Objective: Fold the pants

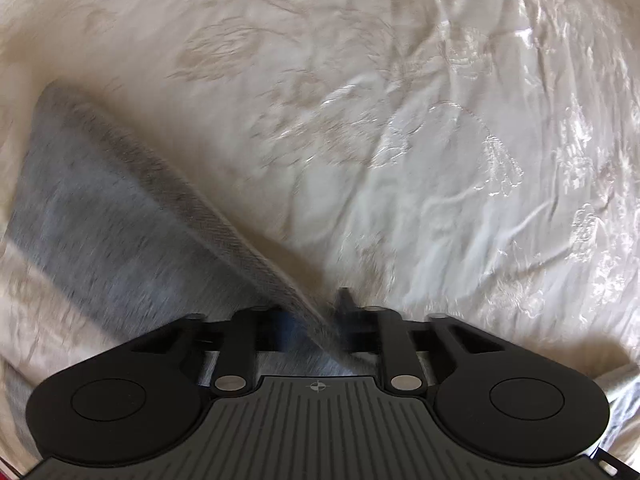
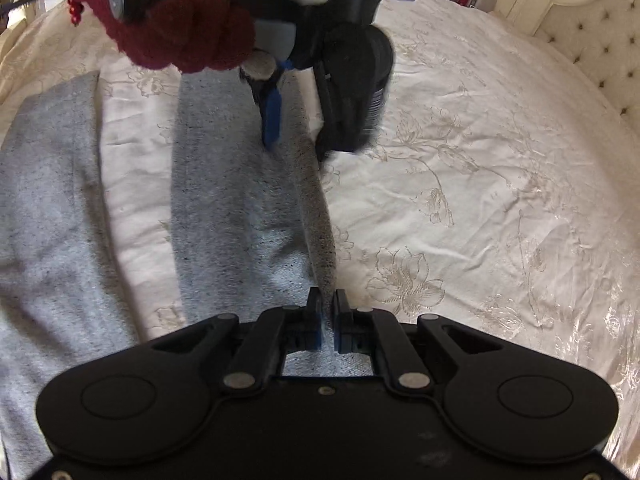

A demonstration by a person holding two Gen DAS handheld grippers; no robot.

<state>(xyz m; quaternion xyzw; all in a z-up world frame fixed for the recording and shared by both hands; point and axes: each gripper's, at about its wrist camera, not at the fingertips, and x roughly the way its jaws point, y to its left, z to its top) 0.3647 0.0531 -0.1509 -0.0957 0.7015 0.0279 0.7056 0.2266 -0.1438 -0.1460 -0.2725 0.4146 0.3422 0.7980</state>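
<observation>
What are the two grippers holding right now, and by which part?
Both hold the grey pants. The right gripper and left gripper each pinch the raised outer edge of one leg, at two spots along it.

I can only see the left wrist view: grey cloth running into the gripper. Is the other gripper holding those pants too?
Observer: Yes, the right gripper is shut on the same raised edge of the pants.
Operator: Is there more of them?
Observer: A second leg lies flat, apart, with bedspread between.
Operator: Who is holding my tool?
Observer: A red-gloved hand holds the left gripper.
</observation>
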